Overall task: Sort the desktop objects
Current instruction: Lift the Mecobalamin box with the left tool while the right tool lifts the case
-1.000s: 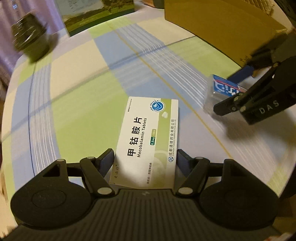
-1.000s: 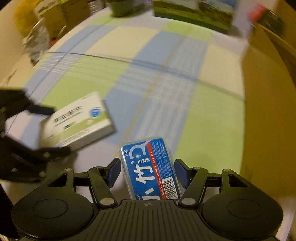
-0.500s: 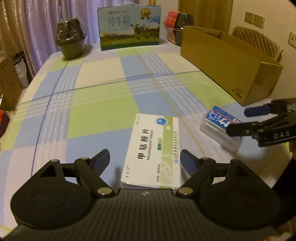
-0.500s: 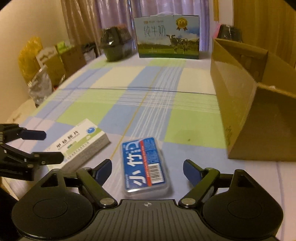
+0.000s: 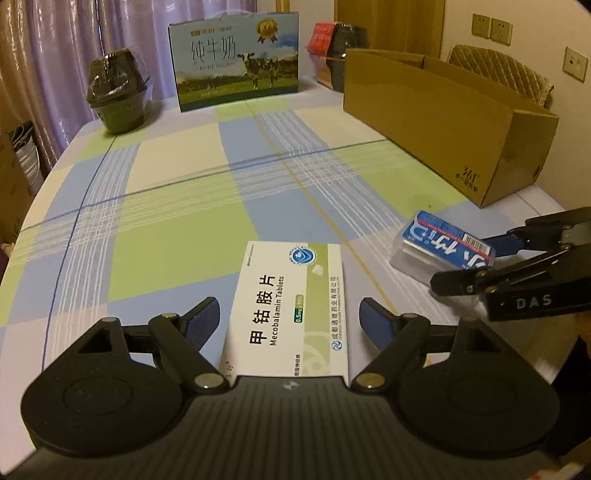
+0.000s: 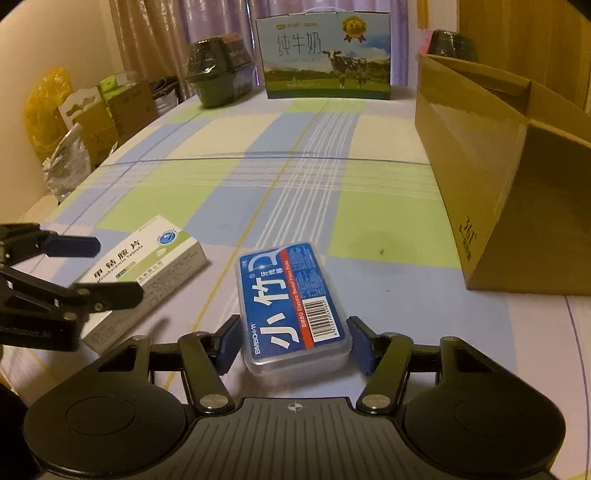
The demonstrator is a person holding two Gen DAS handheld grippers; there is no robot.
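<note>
- Your left tool (image 5: pixel 288 317) stands spread wide, its blue pads on either side of the near end of the tablet box (image 5: pixel 291 302) with clear gaps, touching neither side.
- Your right tool (image 6: pixel 293 345) is also parted, though less so; the floss-pick case (image 6: pixel 291 302) lies between its pads, and you cannot tell whether they touch it.
- Beneath both, the table (image 5: pixel 177 206) wears a checked cloth of blue, green and cream squares crossed by thin white and yellow lines.
- Along your right stands a long, open cardboard box (image 5: pixel 443 122), well beyond the floss-pick case.
- At the far edge a milk carton (image 5: pixel 236 59) with a cow picture stands upright, with a dark lidded tub (image 5: pixel 118 96) to its left and another dark container (image 5: pixel 343 55) at the far right corner.
- Purple curtains (image 5: pixel 55 55) hang behind; wall sockets (image 5: pixel 491 26) and a quilted chair back (image 5: pixel 498 70) show on the right.
- Both small things lie flat near the table's front edge, the tablet box left of the case.
</note>
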